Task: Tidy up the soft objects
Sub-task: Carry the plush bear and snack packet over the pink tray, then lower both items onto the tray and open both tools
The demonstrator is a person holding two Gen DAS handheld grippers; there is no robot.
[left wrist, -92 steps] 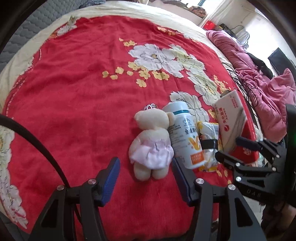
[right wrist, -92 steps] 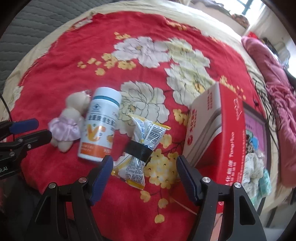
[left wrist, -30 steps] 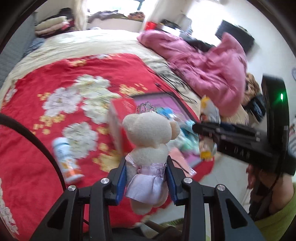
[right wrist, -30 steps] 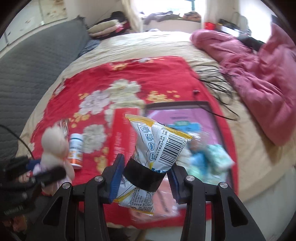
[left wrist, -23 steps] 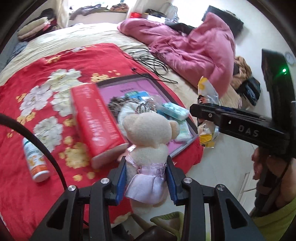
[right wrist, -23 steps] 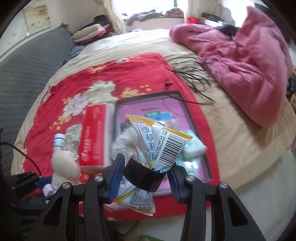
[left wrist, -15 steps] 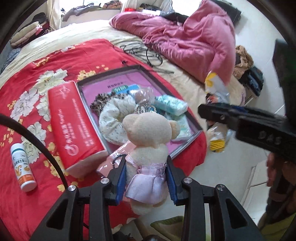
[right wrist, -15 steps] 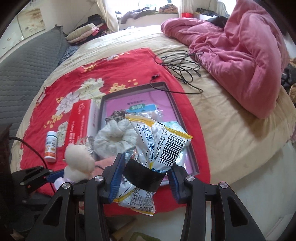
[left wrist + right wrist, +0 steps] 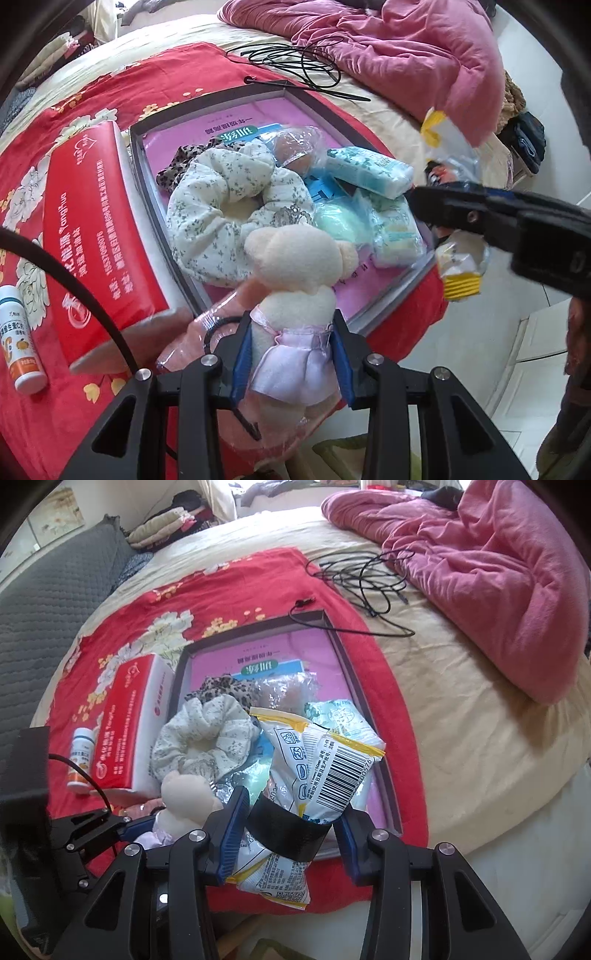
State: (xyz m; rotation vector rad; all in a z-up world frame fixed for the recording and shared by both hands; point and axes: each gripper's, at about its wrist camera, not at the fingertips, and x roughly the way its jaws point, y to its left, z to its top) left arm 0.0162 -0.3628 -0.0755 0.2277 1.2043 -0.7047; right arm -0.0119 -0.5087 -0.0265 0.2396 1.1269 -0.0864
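Observation:
A cream teddy bear (image 9: 299,273) in a pale pink skirt is held upright over the near corner of the tray, and my left gripper (image 9: 291,354) is shut on its waist. A yellow-and-white snack packet (image 9: 317,760) with a black band is held by my right gripper (image 9: 288,830), shut on the band above the tray's near end. The dark-rimmed tray (image 9: 354,675) with a pink floor holds a floral scrunchie (image 9: 214,206), a leopard-print cloth and teal tissue packs (image 9: 369,170). In the left wrist view the right gripper (image 9: 424,210) reaches in from the right.
A red tissue box (image 9: 88,236) lies along the tray's left side, with a white bottle (image 9: 18,343) beyond it. A pink plastic-wrapped item (image 9: 207,332) lies under the bear. Black cables (image 9: 295,62) and a pink quilt (image 9: 406,48) lie behind the tray. Pale floor shows at right.
Both grippers have carried their loads from the red blanket toward the tray and sunk lower; the tray now looms larger. The grips on the bear and the packet are unchanged.

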